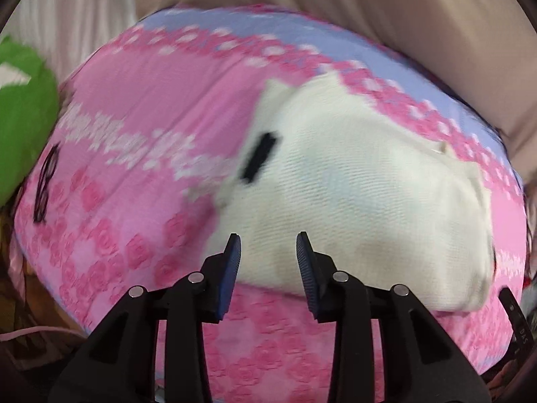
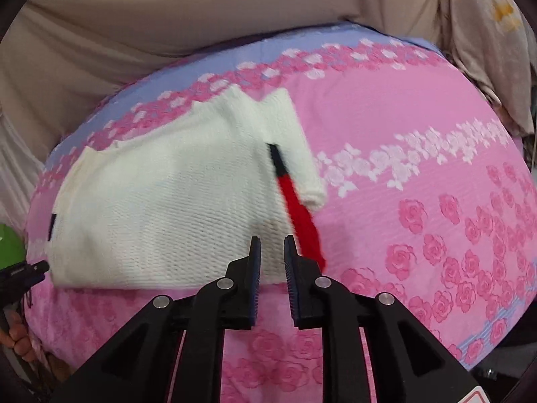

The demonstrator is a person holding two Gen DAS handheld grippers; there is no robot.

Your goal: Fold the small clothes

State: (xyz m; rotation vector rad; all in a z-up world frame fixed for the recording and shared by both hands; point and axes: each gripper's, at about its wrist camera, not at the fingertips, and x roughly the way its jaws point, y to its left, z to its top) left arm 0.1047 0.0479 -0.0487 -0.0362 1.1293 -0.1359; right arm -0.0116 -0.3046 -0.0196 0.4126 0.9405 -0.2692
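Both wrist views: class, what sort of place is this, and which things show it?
Probably a bedroom: a white knitted garment lies on a pink rose-patterned bedsheet, with beige drapery hanging behind the bed.

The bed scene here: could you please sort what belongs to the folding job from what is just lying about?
Job:
- white knit garment, with red-and-black trim
- left hand-held gripper, open, nothing between its jaws
- right hand-held gripper, open, nothing between its jaws

Lying about:
- pink rose bedspread, the work surface
- green cloth
- beige fabric behind
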